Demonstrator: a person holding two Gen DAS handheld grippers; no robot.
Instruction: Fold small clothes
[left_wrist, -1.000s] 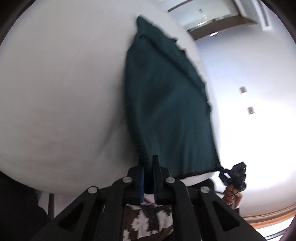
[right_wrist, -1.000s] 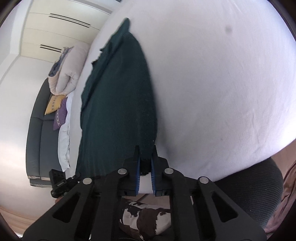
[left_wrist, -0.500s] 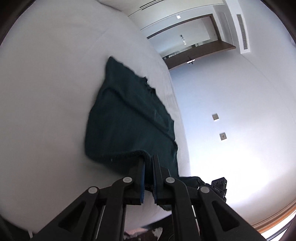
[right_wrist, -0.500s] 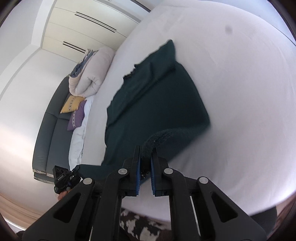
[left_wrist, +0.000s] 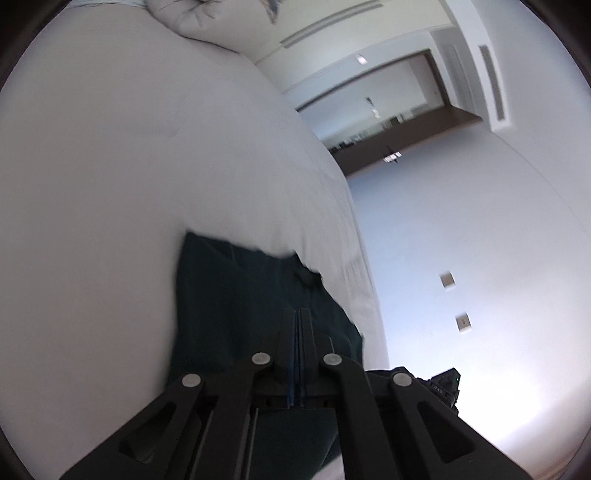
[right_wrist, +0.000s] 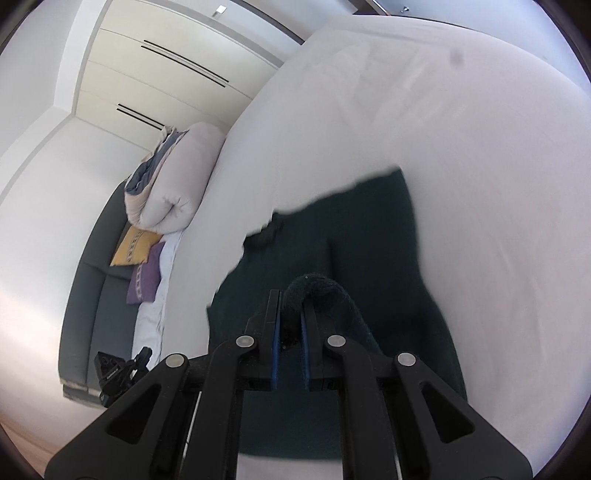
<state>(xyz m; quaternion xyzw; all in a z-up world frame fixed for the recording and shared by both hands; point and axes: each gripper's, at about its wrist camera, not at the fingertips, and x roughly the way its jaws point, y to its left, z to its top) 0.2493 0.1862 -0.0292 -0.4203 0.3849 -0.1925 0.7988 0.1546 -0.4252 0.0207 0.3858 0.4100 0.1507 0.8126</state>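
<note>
Since a second ago you have carried both hand-held grippers forward over the bed, and the dark green garment that then hung stretched in front of the cameras now lies doubled over on the sheet, with much more of the room showing beyond it.

Your left hand-held gripper (left_wrist: 298, 314) has its jaws pressed together; the fabric reaches right up to the tips, but the blurred left wrist view does not show plainly whether a thin edge is pinched between them. Your right hand-held gripper (right_wrist: 291, 299) is clamped on a thick rolled hem of the dark green garment (right_wrist: 351, 240), which loops up over the tips and falls away to the right of the right finger.

In the left wrist view the garment (left_wrist: 236, 295) spreads out from the gripper across the white bed (left_wrist: 129, 147), close to the bed's right edge, and the other gripper's black body peeks in at the lower right. In the right wrist view the cloth lies flat in layers, its far edge ragged with motion blur.

Beyond the bed's left edge are a rolled duvet (right_wrist: 173, 177), a yellow cushion (right_wrist: 135, 245) and a purple cushion (right_wrist: 146, 280) on a dark grey sofa (right_wrist: 96, 288).
</note>
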